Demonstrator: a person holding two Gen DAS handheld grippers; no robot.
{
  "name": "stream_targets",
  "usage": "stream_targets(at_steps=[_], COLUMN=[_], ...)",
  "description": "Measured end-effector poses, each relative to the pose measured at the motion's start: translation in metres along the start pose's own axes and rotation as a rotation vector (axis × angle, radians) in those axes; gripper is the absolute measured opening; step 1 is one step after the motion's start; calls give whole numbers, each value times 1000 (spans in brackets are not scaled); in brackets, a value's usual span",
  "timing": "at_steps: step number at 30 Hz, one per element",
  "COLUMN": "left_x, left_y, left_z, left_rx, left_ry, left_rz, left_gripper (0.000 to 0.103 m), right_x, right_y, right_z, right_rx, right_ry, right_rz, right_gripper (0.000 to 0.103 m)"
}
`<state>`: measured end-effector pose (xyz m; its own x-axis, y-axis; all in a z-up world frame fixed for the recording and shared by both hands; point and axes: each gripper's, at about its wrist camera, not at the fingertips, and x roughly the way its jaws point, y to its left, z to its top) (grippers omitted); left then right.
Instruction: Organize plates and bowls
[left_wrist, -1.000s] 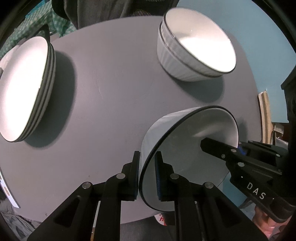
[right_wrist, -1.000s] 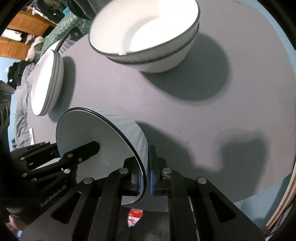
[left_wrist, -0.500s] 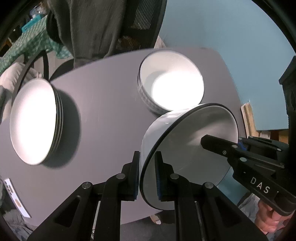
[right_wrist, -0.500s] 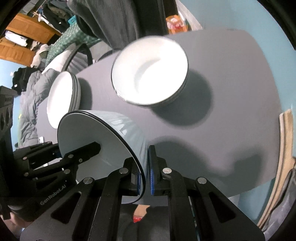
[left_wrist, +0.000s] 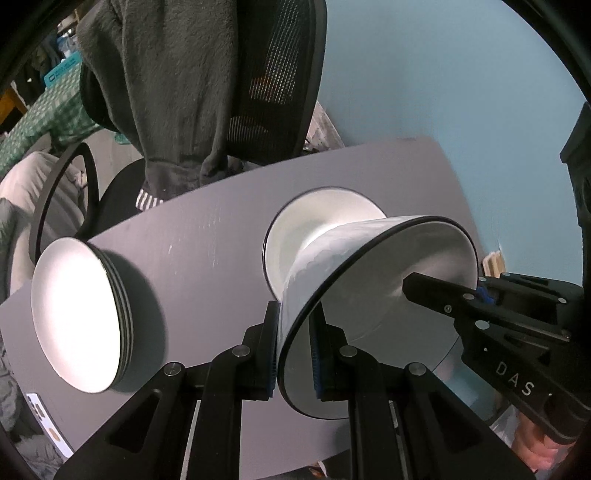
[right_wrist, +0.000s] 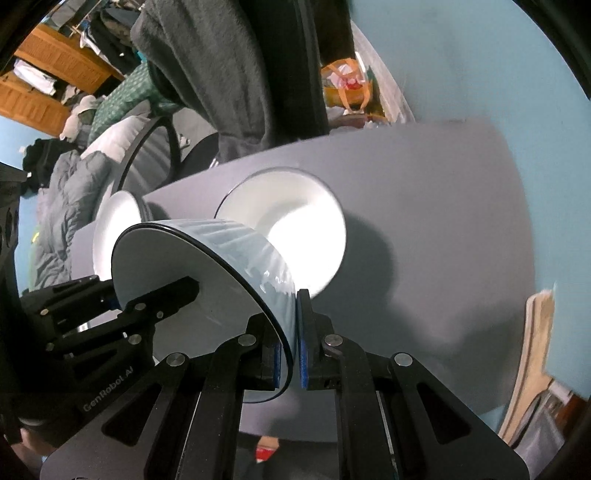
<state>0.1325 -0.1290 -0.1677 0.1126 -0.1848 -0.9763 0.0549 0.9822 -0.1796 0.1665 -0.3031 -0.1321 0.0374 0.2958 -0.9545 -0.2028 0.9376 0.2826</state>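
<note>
Bowl (left_wrist: 373, 295) lifted higher vs 1s ago | both jaws clamped on rim

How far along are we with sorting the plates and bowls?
Looks done: a stack of plates and a stack of bowls sit on the table. In hand: one bowl, gripped at opposite rims by the left tongs and right tongs, above the table. Left: set it on the bowls.

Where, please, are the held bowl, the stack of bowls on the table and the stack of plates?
held bowl (left_wrist: 369, 295): left wrist view, inner wall near the rim.
stack of bowls (right_wrist: 295, 225): right wrist view, inside of the top bowl.
stack of plates (left_wrist: 74, 314): left wrist view, face of the top plate.
</note>
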Motion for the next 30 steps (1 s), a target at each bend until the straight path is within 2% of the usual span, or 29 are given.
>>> stream_targets(at_steps=[13,27,30], left_x=[30,37,38], left_y=[1,2,0], left_z=[26,30,31], left_rx=[-36,-51,-44], left_ry=[53,68,81], left_rz=[19,15,24], left_gripper=[13,14,17], right_x=[18,20,21], right_y=[-24,-29,-29], right_z=[31,37,38], right_rx=[9,0,-2], right_ry=[48,76,84], right_rz=[8,-13,-14], right_gripper=[8,8,8])
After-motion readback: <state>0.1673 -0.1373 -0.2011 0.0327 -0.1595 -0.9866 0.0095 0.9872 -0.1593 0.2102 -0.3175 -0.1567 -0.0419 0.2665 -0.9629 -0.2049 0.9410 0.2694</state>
